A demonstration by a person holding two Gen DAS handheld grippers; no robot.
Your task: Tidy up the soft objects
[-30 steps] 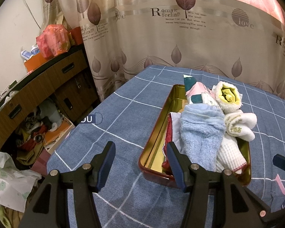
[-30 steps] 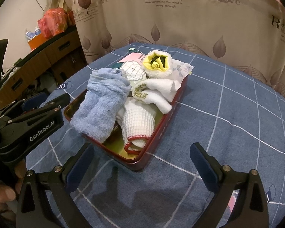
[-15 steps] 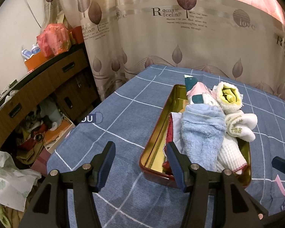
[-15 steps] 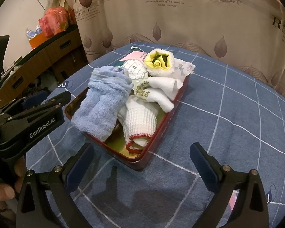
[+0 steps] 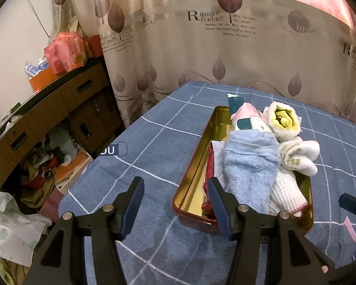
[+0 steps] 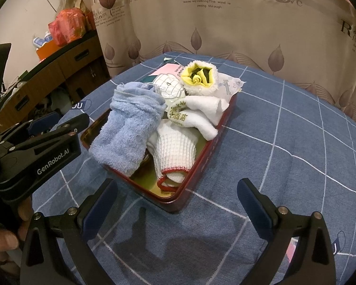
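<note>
Both grippers, left and right, spread and empty; blue towel in tray looks soft, light — pinch mid-roll.

We see a tray of glossy metal w/ a gold-toned mirror-like inside and a dark red lacquered outside. In it: a blue towel of fluffy terry, a white waffle-knit cloth w/ red stitched edging, a smooth white towel w/ printed lettering, and a fuzzy white roll around yellow fabric. The tablecloth is matt woven blue cloth, slightly rumpled. Both the left gripper and right gripper look like matt black plastic w/ small shiny metal screws and dark blue, rubbery-looking pads. The curtain is thin cloth w/ a slight sheen; the cabinet is semi-gloss wood-look.
</note>
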